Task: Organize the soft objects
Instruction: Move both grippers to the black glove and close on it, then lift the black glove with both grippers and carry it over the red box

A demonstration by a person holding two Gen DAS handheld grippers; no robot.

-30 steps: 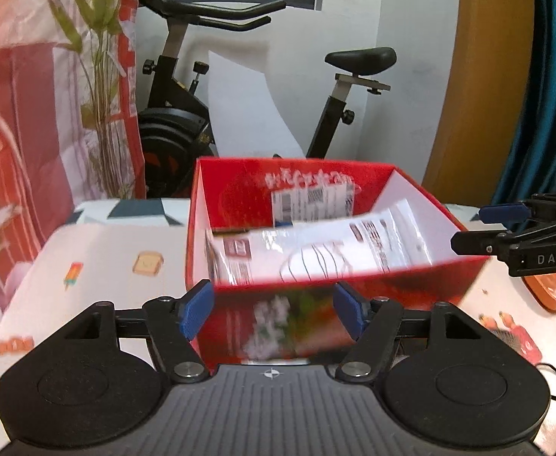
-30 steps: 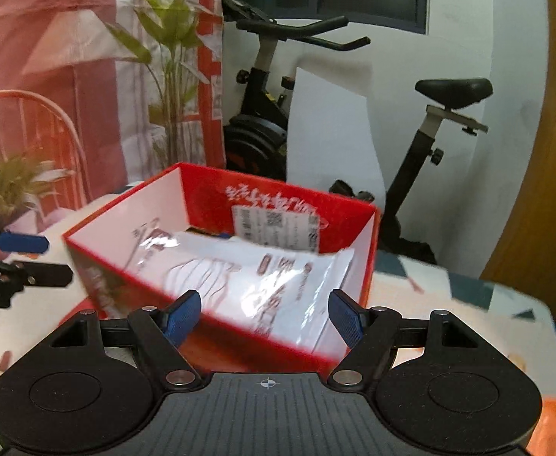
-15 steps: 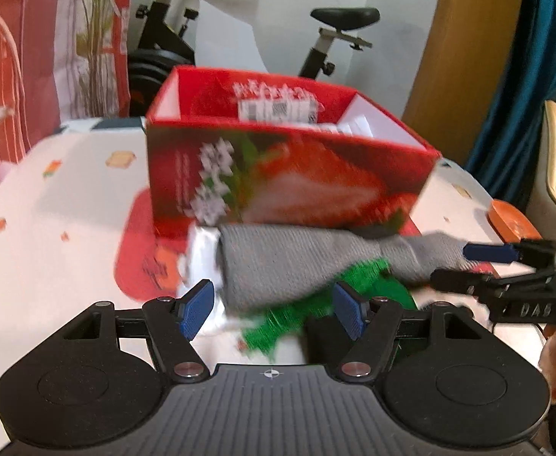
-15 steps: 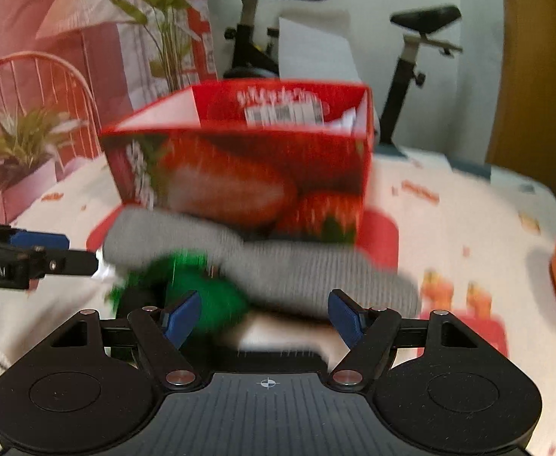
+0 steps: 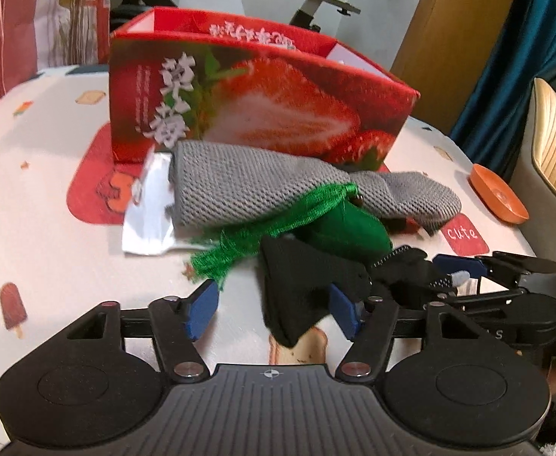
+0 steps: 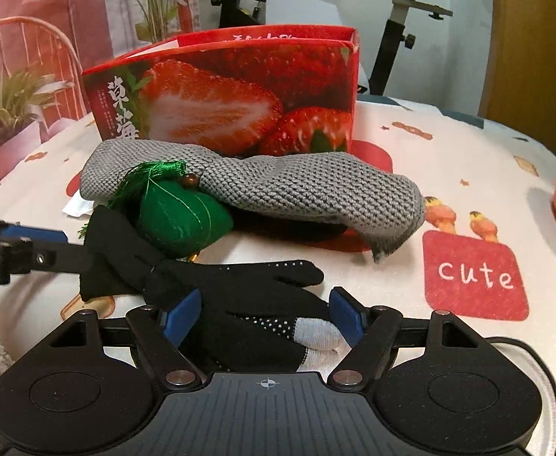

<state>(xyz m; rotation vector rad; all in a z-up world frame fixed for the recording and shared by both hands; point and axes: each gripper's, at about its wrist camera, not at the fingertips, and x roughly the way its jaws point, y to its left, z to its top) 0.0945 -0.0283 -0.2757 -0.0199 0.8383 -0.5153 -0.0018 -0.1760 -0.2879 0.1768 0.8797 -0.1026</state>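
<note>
A red strawberry-print box [image 5: 262, 106] [image 6: 232, 95] stands on the table. In front of it lies a grey knit cloth [image 5: 262, 186] [image 6: 278, 186], with a green stuffed pouch with a tassel [image 5: 338, 224] [image 6: 179, 216] partly under it. A black glove [image 5: 300, 285] [image 6: 240, 300] lies nearest. My left gripper [image 5: 274, 311] is open, the glove's cuff between its fingers. My right gripper [image 6: 266, 315] is open around the glove's finger end. Each gripper shows in the other's view, the right one [image 5: 479, 266] and the left one [image 6: 23, 243].
A silver foil packet [image 5: 149, 209] lies under the grey cloth's left end. An orange dish [image 5: 498, 197] sits at the table's right edge, beside a beige chair [image 5: 551, 144]. An exercise bike [image 6: 392, 11] and plants [image 6: 8, 106] stand behind the table.
Both grippers have dropped from above the box down to the table in front of it. They have closed in on the black glove, which now lies between their fingers.
</note>
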